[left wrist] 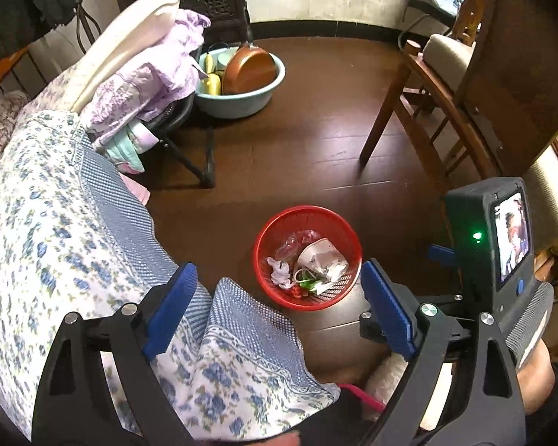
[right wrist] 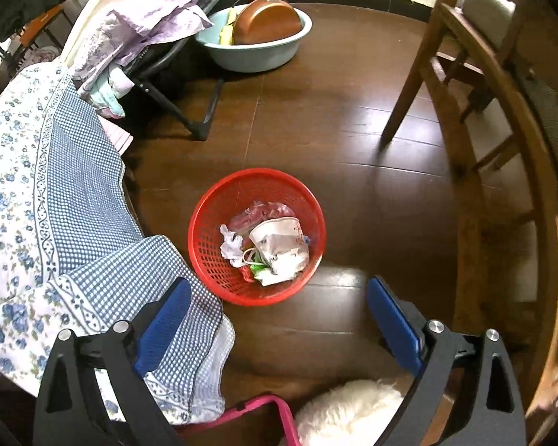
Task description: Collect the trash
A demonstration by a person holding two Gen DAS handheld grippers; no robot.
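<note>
A red mesh basket (left wrist: pixel 275 223) stands on the dark wooden floor and holds trash: a crushed paper cup (left wrist: pixel 321 254), crumpled tissue (left wrist: pixel 281 273) and plastic wrappers. It also shows in the right wrist view (right wrist: pixel 219 208), with the cup (right wrist: pixel 279 238) inside. My left gripper (left wrist: pixel 279 297) is open and empty, held above the basket's near side. The right gripper's body (left wrist: pixel 502 234) shows at the right of the left wrist view. My right gripper (right wrist: pixel 279 308) is open and empty, above the floor just in front of the basket.
A bed with a blue floral cover (left wrist: pixel 55 223) fills the left. A folding stand with purple cloth (left wrist: pixel 156 74) and a teal basin with a copper pan (left wrist: pixel 249 74) stand behind. A wooden chair (left wrist: pixel 427 93) is at the right. A white fluffy thing (right wrist: pixel 349 409) lies below.
</note>
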